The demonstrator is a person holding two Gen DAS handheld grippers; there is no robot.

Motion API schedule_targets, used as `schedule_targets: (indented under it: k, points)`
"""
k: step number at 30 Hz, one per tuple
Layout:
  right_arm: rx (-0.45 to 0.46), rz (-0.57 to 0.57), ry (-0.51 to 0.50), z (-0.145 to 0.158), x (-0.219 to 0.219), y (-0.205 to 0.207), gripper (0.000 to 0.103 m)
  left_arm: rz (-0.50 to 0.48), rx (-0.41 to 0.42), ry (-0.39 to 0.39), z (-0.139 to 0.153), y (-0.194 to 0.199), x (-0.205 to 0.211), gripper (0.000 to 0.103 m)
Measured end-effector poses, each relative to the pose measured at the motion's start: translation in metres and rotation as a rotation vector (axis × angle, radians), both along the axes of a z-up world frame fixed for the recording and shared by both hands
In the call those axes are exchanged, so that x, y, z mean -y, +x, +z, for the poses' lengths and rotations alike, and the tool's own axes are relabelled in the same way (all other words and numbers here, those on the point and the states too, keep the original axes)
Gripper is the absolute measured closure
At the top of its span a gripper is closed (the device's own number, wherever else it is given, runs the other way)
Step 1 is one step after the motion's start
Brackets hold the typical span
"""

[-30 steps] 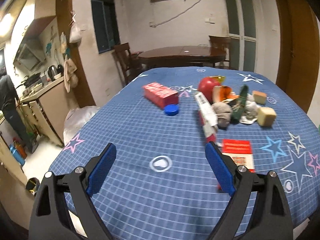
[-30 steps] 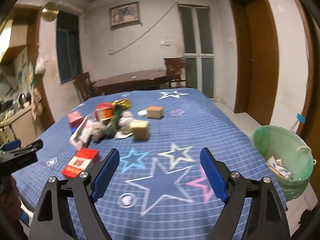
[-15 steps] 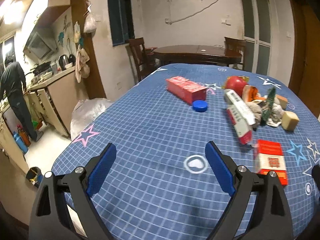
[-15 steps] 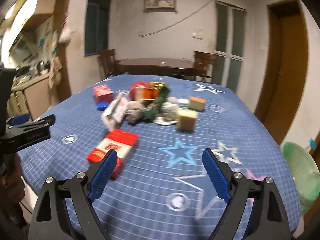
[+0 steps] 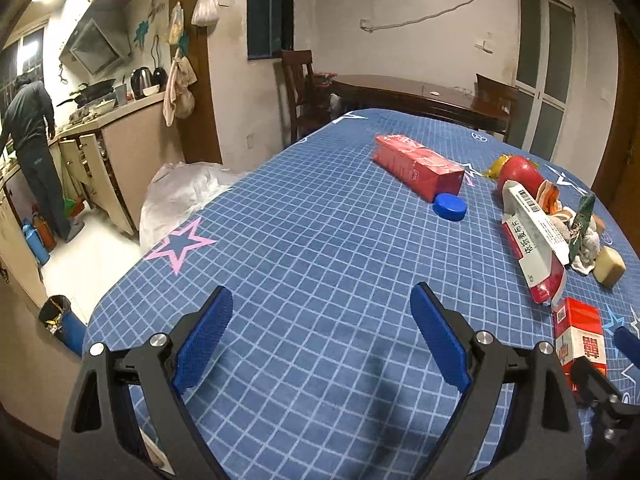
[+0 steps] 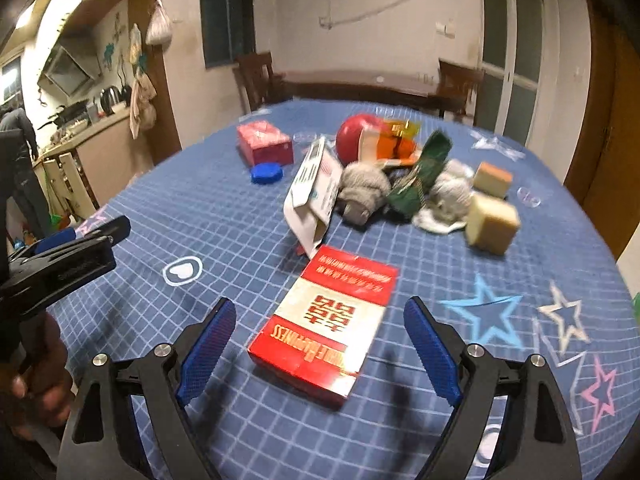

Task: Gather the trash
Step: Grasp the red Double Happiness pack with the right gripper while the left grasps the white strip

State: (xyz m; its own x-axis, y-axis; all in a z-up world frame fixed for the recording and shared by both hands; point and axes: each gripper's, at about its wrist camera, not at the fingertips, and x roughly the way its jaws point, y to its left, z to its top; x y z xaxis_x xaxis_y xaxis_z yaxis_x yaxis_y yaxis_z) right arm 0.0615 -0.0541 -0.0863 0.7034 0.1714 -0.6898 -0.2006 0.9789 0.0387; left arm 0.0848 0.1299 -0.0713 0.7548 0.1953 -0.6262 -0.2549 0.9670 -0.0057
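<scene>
Trash lies on a blue star-patterned tablecloth (image 6: pixel 200 220). A red and white cigarette box (image 6: pixel 326 322) lies flat just ahead of my open right gripper (image 6: pixel 320 344), between its jaws' line but apart from them. Behind it lie a white and red carton (image 6: pixel 314 188), a grey wad (image 6: pixel 362 190), a green wrapper (image 6: pixel 422 172), a red ball (image 6: pixel 354 136), two tan foam blocks (image 6: pixel 490 222), a blue cap (image 6: pixel 266 172) and a long red box (image 6: pixel 264 142). My left gripper (image 5: pixel 320 340) is open and empty over bare cloth; the cigarette box (image 5: pixel 580 336) is at its right.
A dark wooden table (image 5: pixel 416 94) with chairs stands beyond the blue one. A white plastic bag (image 5: pixel 180 196) lies on the floor at the left. A person (image 5: pixel 34 152) stands at the kitchen counter far left. A small bin (image 5: pixel 60 322) sits below the table's left corner.
My right gripper has swung left and come close over the cigarette box; the green bucket has left its view. My left gripper has turned left, so the trash pile sits further right.
</scene>
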Motion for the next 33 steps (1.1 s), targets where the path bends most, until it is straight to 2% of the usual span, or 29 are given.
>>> schedule_targets:
  k: [1, 3, 9, 16, 19, 21, 22, 24, 25, 27, 28, 30, 33]
  points:
    - [-0.012, -0.008, -0.016, -0.002, -0.003, 0.003, 0.019, -0.006, -0.001, -0.001, 0.0, 0.002, 0.0, 0.016]
    - [-0.054, -0.022, -0.044, -0.008, -0.006, 0.009, 0.03, -0.014, 0.001, -0.007, 0.003, 0.005, 0.002, 0.016]
    - [-0.063, 0.002, -0.012, -0.009, 0.003, 0.005, 0.036, -0.092, 0.014, -0.032, 0.021, 0.021, 0.017, 0.016]
    - [-0.045, -0.062, 0.067, -0.003, 0.048, -0.014, 0.041, -0.331, -0.005, -0.138, 0.044, 0.053, 0.071, 0.016]
    - [-0.035, -0.124, 0.119, 0.001, 0.078, -0.023, 0.041, -0.39, -0.032, -0.143, 0.041, 0.073, 0.1, 0.016]
    - [-0.024, -0.151, 0.142, 0.003, 0.091, -0.027, 0.042, -0.425, -0.078, -0.149, 0.031, 0.09, 0.12, 0.017]
    - [-0.019, -0.158, 0.146, 0.004, 0.095, -0.028, 0.042, -0.432, -0.105, -0.15, 0.024, 0.096, 0.125, 0.021]
    - [-0.001, -0.169, 0.157, 0.007, 0.105, -0.034, 0.042, -0.425, -0.17, -0.148, 0.008, 0.109, 0.133, 0.041]
    - [0.006, -0.173, 0.161, 0.006, 0.108, -0.036, 0.042, -0.422, -0.202, -0.169, 0.001, 0.115, 0.133, 0.047]
    - [0.018, -0.18, 0.176, 0.007, 0.114, -0.039, 0.042, -0.431, -0.249, -0.233, -0.009, 0.12, 0.128, 0.07]
    - [0.019, -0.181, 0.182, 0.006, 0.117, -0.038, 0.042, -0.434, -0.256, -0.269, -0.012, 0.119, 0.124, 0.072]
    - [0.026, -0.184, 0.196, 0.006, 0.122, -0.039, 0.042, -0.425, -0.238, -0.288, -0.011, 0.111, 0.114, 0.086]
    - [0.045, -0.177, 0.212, 0.008, 0.125, -0.041, 0.043, -0.376, -0.203, -0.277, -0.007, 0.091, 0.097, 0.087]
